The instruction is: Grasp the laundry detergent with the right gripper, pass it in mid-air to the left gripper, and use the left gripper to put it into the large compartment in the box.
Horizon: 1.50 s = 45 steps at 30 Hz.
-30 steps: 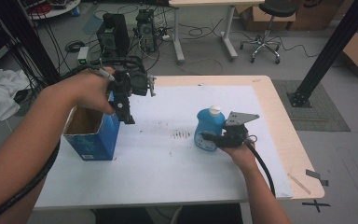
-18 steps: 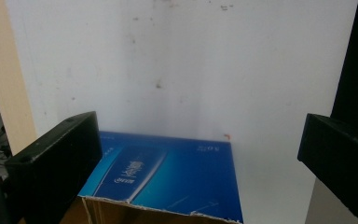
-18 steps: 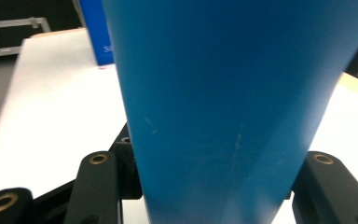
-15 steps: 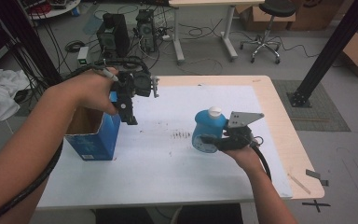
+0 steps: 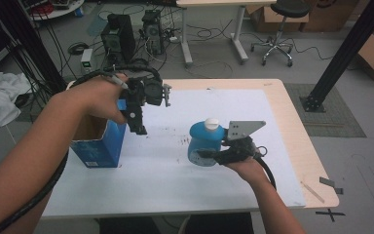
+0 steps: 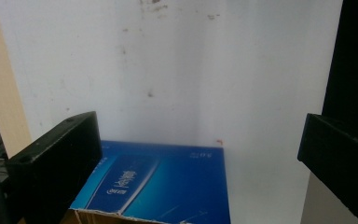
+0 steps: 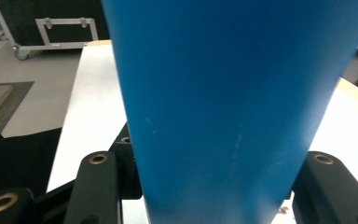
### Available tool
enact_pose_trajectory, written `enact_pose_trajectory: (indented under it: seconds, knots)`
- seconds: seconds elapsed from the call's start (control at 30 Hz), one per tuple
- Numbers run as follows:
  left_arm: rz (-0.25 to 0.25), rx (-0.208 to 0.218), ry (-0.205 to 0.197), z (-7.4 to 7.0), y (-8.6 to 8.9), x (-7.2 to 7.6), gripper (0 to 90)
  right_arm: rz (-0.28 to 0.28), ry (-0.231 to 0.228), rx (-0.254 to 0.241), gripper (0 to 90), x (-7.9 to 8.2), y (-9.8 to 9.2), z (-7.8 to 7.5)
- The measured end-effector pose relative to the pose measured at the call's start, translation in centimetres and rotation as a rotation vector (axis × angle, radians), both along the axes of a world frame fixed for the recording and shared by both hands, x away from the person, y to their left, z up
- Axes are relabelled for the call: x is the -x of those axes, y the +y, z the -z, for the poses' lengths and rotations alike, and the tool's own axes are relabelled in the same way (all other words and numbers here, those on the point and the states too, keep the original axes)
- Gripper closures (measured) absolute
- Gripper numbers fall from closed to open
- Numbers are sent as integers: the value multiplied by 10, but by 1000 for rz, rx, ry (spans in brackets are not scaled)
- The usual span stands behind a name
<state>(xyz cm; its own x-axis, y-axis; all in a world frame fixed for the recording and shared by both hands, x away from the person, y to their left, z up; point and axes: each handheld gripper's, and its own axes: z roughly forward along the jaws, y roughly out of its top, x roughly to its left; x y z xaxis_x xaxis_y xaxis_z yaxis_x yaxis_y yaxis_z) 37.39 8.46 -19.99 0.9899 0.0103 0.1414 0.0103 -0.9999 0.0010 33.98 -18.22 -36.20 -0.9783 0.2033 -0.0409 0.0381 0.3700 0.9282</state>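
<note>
While both hands work over the white worktop [image 5: 165, 185], these entries apply:
right hand-held gripper [image 5: 209, 155]: lower right of centre in the high view, clenched on the blue bottle, a jaw on either side of its body in the right gripper view
blue bottle [image 5: 202, 144]: centre-right of the high view, white cap up, roughly upright, held off the worktop; can't tell how far above it
bottle in right gripper view [image 7: 233, 102]: blue body runs from top of frame down between the two jaws
left hand-held gripper [image 5: 139, 124]: upper left of centre in the high view, pointing down, jaws released and wide apart with nothing between them
blue box [image 5: 100, 141]: left of centre in the high view, top open, standing on the worktop, just left of the left hand-held gripper
box in left gripper view [image 6: 154, 182]: bottom centre of frame, below the spread jaws, not touched
bottle vs box: well apart, bare white worktop between
</note>
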Motion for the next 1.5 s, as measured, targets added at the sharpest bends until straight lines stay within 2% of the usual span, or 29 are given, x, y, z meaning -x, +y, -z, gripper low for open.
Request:
enact_pose_trajectory:
  seconds: [0.3,0.83,1.13,1.5]
  knots:
    - [16,-5,32,6,-5,8,1,-54,4,-11,455,4,22,2]
    - [36,-5,93,31,-9,21,1,-111,3,-13,457,5,64,14]
    - [60,0,104,40,-18,30,1,-135,8,-10,459,6,84,22]
    - [78,-1,109,44,-25,39,1,-164,10,-15,459,7,103,25]
